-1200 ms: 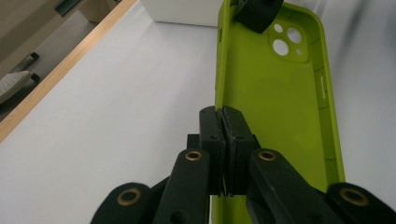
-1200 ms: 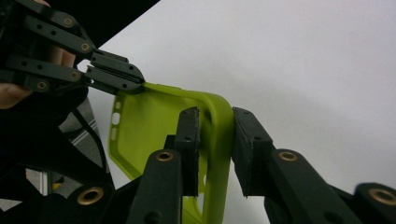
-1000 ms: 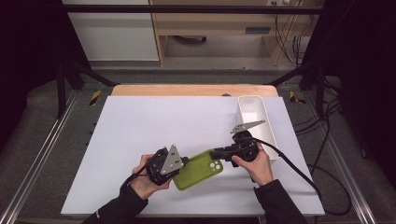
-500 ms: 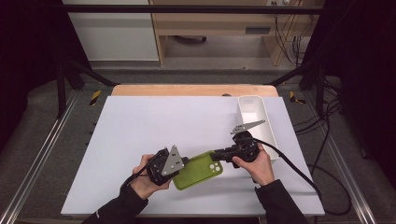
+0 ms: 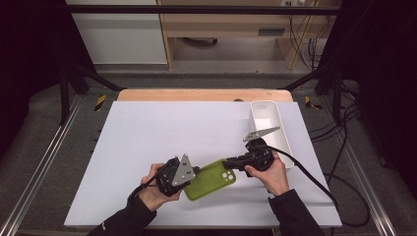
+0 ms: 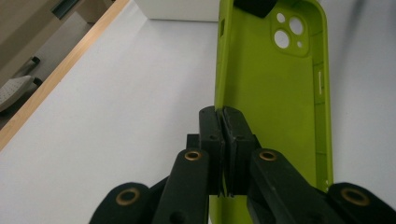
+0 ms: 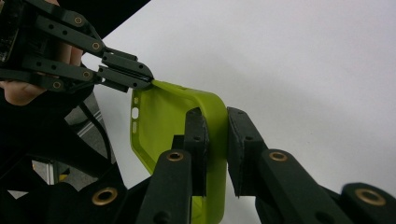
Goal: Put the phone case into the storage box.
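Two tongs, left tongs point(image 5: 196, 172) and right tongs point(image 5: 228, 162), pinch opposite edges of the green phone case point(image 5: 210, 179).

Your left hand point(image 5: 153, 189) holds the left gripper point(image 5: 193, 171) low at the near side, its jaws pinched tight together and pointing right. Your right hand point(image 5: 272, 173) holds the right gripper point(image 5: 229, 161) facing it, jaws clamped and pointing left. Both forearms come in dark-sleeved.
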Demonstrator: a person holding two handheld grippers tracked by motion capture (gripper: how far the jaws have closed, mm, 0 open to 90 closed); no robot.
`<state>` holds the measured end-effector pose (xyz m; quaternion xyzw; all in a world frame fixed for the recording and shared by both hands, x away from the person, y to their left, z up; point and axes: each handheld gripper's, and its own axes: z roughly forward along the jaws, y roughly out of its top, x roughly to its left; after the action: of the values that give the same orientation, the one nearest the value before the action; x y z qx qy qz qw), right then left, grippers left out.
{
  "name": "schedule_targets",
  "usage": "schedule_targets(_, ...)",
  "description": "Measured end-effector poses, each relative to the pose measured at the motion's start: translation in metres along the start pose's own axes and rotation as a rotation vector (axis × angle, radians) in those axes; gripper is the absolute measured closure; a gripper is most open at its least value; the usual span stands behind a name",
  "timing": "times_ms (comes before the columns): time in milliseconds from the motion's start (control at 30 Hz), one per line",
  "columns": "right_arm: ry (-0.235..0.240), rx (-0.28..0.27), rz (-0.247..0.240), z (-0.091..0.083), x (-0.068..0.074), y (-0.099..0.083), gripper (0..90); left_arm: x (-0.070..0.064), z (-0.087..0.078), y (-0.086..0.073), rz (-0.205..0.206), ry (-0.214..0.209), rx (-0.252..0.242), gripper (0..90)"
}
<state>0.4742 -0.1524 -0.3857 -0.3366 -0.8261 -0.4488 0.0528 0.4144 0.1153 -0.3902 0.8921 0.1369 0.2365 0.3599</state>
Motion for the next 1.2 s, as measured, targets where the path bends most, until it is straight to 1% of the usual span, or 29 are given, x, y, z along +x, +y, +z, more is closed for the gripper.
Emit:
schedule_targets(267,-0.008,-0.006,0.001,-0.001,0.002,0.000,80.1,0.000,0.002,0.000,-0.006,-0.002,0.001,86.1)
schedule_targets(333,-0.010,-0.008,0.000,-0.001,0.002,0.000,80.2,0.000,0.004,0.000,-0.006,-0.007,0.007,85.5)
schedule_targets(467,-0.018,-0.004,0.001,-0.001,0.002,0.000,80.2,0.000,0.006,-0.002,-0.014,-0.013,0.003,84.4)
schedule_targets(500,-0.021,-0.006,-0.002,-0.001,0.002,0.000,80.2,0.001,0.006,-0.002,-0.020,-0.015,-0.002,83.8)
schedule_targets(567,-0.026,-0.017,-0.005,-0.002,0.002,0.000,80.1,0.002,0.006,-0.002,-0.033,-0.015,-0.012,79.0)
schedule_targets(633,-0.027,-0.023,-0.008,-0.003,0.002,0.000,80.1,0.004,0.005,-0.003,-0.053,-0.031,-0.029,75.8)
schedule_targets(667,-0.028,-0.027,-0.012,-0.003,0.002,0.000,80.1,0.005,0.005,-0.003,-0.061,-0.027,-0.041,73.0)
schedule_targets(700,-0.035,-0.030,-0.017,-0.004,0.002,0.000,80.1,0.006,0.005,-0.003,-0.070,-0.022,-0.048,69.2)
schedule_targets(733,-0.039,-0.032,-0.013,-0.004,0.002,0.000,80.1,0.007,0.004,-0.003,-0.079,-0.022,-0.057,65.5)
schedule_targets(800,-0.051,-0.038,-0.022,-0.005,0.002,0.000,80.0,0.010,0.003,-0.004,-0.106,-0.023,-0.086,57.5)
schedule_targets(833,-0.060,-0.040,-0.024,-0.006,0.002,0.000,80.0,0.012,0.003,-0.005,-0.131,-0.029,-0.100,54.7)
schedule_targets(867,-0.068,-0.044,-0.028,-0.006,0.002,0.000,80.1,0.014,0.003,-0.005,-0.147,-0.036,-0.111,50.8)
schedule_targets(967,-0.092,-0.052,-0.042,-0.008,0.002,0.000,80.0,0.021,0.001,-0.009,-0.209,-0.054,-0.161,41.9)
schedule_targets(1000,-0.101,-0.055,-0.046,-0.009,0.001,0.000,80.0,0.024,-0.001,-0.010,-0.235,-0.061,-0.181,40.0)
schedule_targets(1067,-0.111,-0.060,-0.050,-0.011,0.002,-0.001,80.0,0.029,-0.002,-0.013,-0.268,-0.069,-0.201,37.0)
schedule_targets(1167,-0.127,-0.068,-0.062,-0.013,0.002,-0.001,80.0,0.037,-0.005,-0.018,-0.312,-0.072,-0.235,29.6)
schedule_targets(1200,-0.135,-0.073,-0.065,-0.014,0.002,-0.001,80.0,0.038,-0.005,-0.019,-0.320,-0.070,-0.247,27.5)
